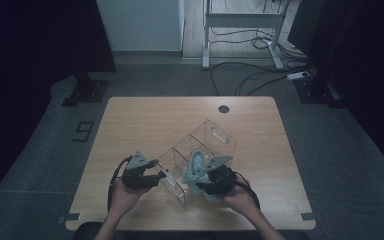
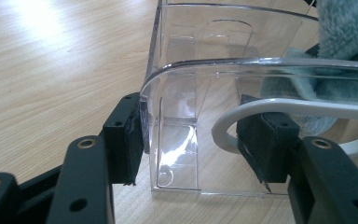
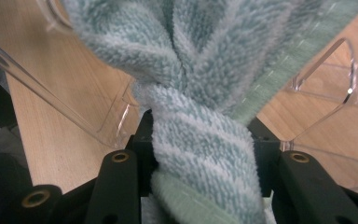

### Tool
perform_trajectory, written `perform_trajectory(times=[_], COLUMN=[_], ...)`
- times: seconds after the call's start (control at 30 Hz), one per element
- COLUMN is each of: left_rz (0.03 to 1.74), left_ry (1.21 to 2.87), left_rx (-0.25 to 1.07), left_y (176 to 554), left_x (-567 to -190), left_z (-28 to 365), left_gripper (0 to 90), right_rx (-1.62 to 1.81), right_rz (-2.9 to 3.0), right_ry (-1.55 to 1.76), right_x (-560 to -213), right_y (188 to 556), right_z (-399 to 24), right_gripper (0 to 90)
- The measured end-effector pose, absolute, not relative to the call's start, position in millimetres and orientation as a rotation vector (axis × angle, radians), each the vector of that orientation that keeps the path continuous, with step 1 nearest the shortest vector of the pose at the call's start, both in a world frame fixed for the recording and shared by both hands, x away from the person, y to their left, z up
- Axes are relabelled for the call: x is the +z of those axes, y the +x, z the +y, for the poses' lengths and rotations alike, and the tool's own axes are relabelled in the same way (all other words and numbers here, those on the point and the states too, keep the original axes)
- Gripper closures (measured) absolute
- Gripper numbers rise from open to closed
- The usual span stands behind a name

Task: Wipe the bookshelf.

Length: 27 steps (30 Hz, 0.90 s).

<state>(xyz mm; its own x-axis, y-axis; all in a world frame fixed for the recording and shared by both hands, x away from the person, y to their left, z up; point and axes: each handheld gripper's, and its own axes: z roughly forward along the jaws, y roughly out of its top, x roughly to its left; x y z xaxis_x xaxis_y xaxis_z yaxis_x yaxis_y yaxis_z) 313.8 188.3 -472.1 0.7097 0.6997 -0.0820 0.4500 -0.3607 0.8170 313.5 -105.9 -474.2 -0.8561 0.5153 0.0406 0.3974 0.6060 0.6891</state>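
A clear plastic organizer box with dividers lies at an angle on the near half of the wooden table. My left gripper clamps its near-left corner. In the left gripper view one pad presses the box's outer side wall and the other its end wall, the left gripper partly closed. My right gripper is shut on a pale teal towel, which hangs bunched over the box's near compartment. The right gripper view has the towel squeezed between the right gripper's jaws, above the box.
A round cable hole sits at the table's far edge. Beyond the table stand a white desk frame with loose cables on the floor and dark stands at both sides. A white cable loop lies by the box.
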Motion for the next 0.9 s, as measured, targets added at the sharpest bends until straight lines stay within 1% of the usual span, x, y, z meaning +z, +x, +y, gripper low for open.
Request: perform_trajectory(times=[0.5, 0.9], left_rz=[0.895, 0.866], left_ry=[2.01, 2.02], left_rx=[0.36, 0.377], left_y=[315, 314], left_x=[-472, -472], left_z=[190, 190], left_gripper=[43.5, 43.0], right_rx=[0.891, 0.898], right_rz=[2.745, 2.741], right_ry=[0.763, 0.77], right_x=[-518, -522], right_y=[320, 323], right_z=[-96, -97], right_gripper=[56.6, 56.0])
